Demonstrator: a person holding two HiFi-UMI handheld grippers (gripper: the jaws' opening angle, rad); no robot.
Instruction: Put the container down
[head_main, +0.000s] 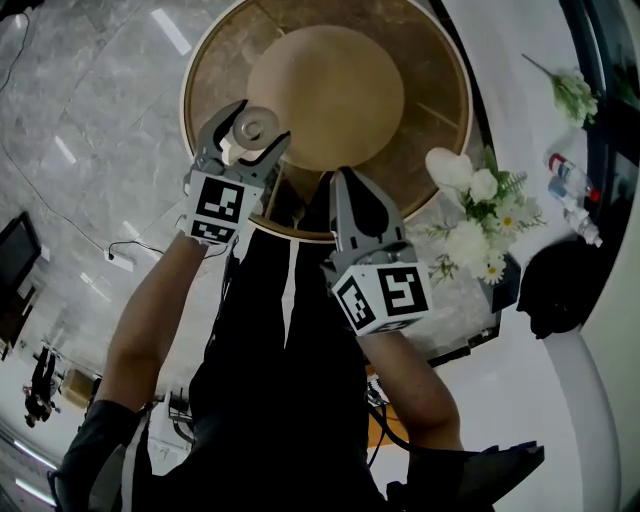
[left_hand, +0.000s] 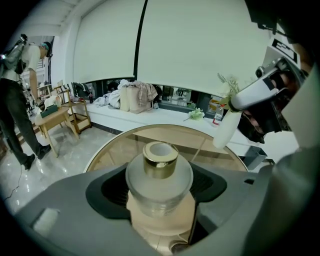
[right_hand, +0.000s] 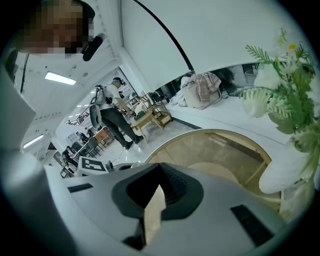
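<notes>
Container (left_hand: 159, 182): a frosted glass jar with a gold collar around an open neck. It stands upright between the jaws of the left tool (head_main: 255, 128). Both black jaw pads press against its rounded shoulder, one on each side. In the head view the jar is positioned over the left part of the round tabletop (head_main: 440, 60), inside the rim. No view shows whether its base touches the glass.

Tabletop: a glass disc with a pale wooden rim. A tan round base (head_main: 325, 95) is visible through the glass at the centre.

Right tool (right_hand: 157, 200): the jaws are pressed almost together, with only a thin sliver of the tan surface showing through the gap. Nothing is held between them. In the head view this tool sits at the near edge of the tabletop, to the right of the left tool and apart from the jar.

Surroundings: a white vase of white flowers (head_main: 470, 215) stands at the right side of the tabletop. A person (left_hand: 17, 100) stands on the polished floor at the far left of the left gripper view.
</notes>
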